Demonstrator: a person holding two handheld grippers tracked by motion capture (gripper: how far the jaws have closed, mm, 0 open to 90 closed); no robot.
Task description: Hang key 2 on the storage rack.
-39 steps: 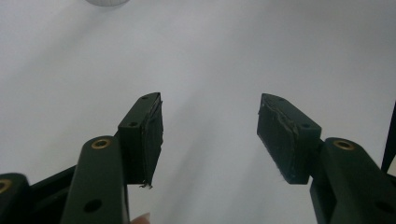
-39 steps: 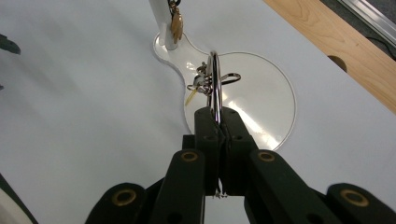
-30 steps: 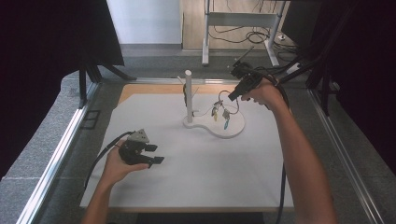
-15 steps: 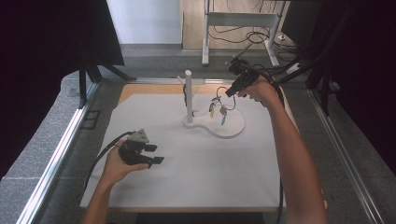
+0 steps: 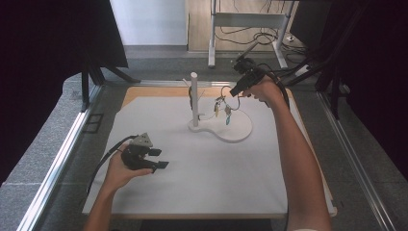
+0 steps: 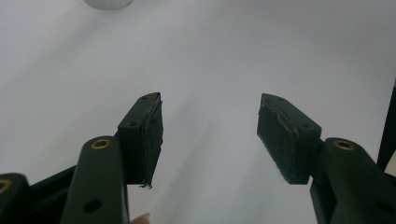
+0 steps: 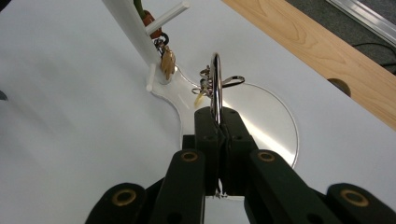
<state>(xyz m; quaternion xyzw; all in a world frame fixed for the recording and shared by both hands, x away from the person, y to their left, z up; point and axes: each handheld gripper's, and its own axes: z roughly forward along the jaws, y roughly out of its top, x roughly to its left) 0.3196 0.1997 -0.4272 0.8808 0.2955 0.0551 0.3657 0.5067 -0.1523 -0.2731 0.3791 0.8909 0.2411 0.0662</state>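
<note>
A white stand with an upright post (image 5: 194, 98) and side pegs rises from a white base (image 5: 240, 132) at the back of the mat. My right gripper (image 5: 236, 91) is shut on a metal key ring (image 7: 215, 81), held edge-on above the base's round disc (image 7: 273, 128). Small charms (image 5: 222, 109) dangle from the ring, just right of the post. Another small keychain (image 7: 166, 58) hangs on the post (image 7: 128, 23) under a peg (image 7: 169, 15). My left gripper (image 5: 161, 160) rests near the mat's front left, open, with nothing between its pads (image 6: 148, 130).
A white mat (image 5: 207, 183) covers the table. A wooden board (image 7: 322, 51) shows along its far edge, with a hole in it. Metal rails (image 5: 60, 161) run along both sides. Cables and a desk frame (image 5: 250, 19) lie beyond the table.
The right gripper has lifted the key ring and its charms slightly and drifted a little toward the post. The left hand has stayed put.
</note>
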